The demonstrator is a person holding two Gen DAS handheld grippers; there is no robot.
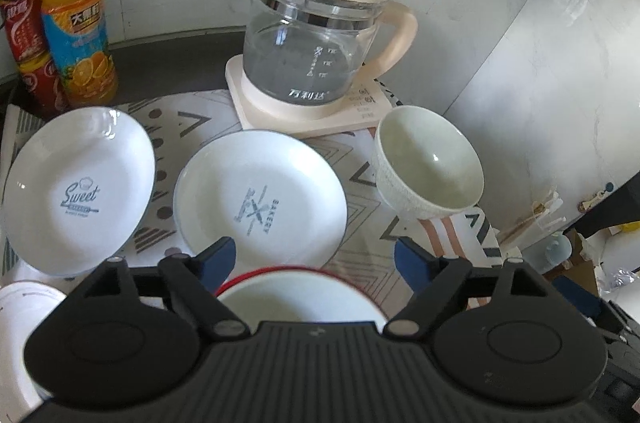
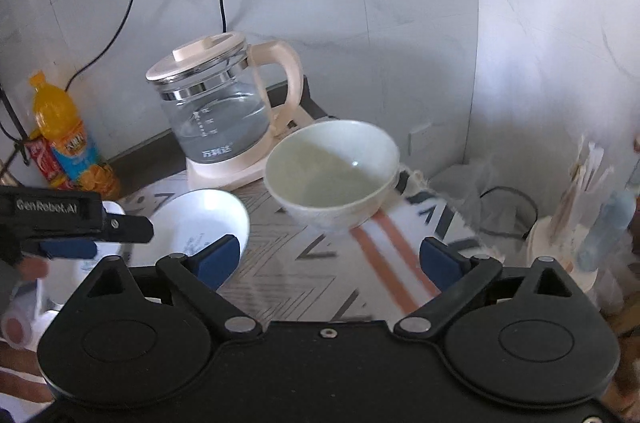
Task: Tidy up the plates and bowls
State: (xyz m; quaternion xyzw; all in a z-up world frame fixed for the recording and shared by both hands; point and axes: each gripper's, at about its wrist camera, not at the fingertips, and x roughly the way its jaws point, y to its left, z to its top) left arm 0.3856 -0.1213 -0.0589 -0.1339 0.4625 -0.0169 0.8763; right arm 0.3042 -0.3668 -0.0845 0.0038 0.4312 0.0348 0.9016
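Observation:
In the left wrist view, a white plate marked "Sweet" (image 1: pixel 78 191) lies at the left and a white plate marked "Bakery" (image 1: pixel 260 203) in the middle of the patterned mat. A pale green bowl (image 1: pixel 430 163) stands at the right. A red-rimmed bowl (image 1: pixel 296 293) sits just below my open left gripper (image 1: pixel 314 257). In the right wrist view, my open right gripper (image 2: pixel 330 259) hovers in front of the pale green bowl (image 2: pixel 332 175). The "Bakery" plate (image 2: pixel 200 223) lies to its left. The left gripper (image 2: pixel 68 223) shows at the left edge.
A glass kettle (image 1: pixel 320 39) on a cream base stands behind the dishes. An orange juice bottle (image 1: pixel 74 7) and red cans (image 1: pixel 30 47) stand at the back left. The mat edge (image 1: pixel 492 247) drops off at the right. A white dish (image 1: pixel 20 323) is at the lower left.

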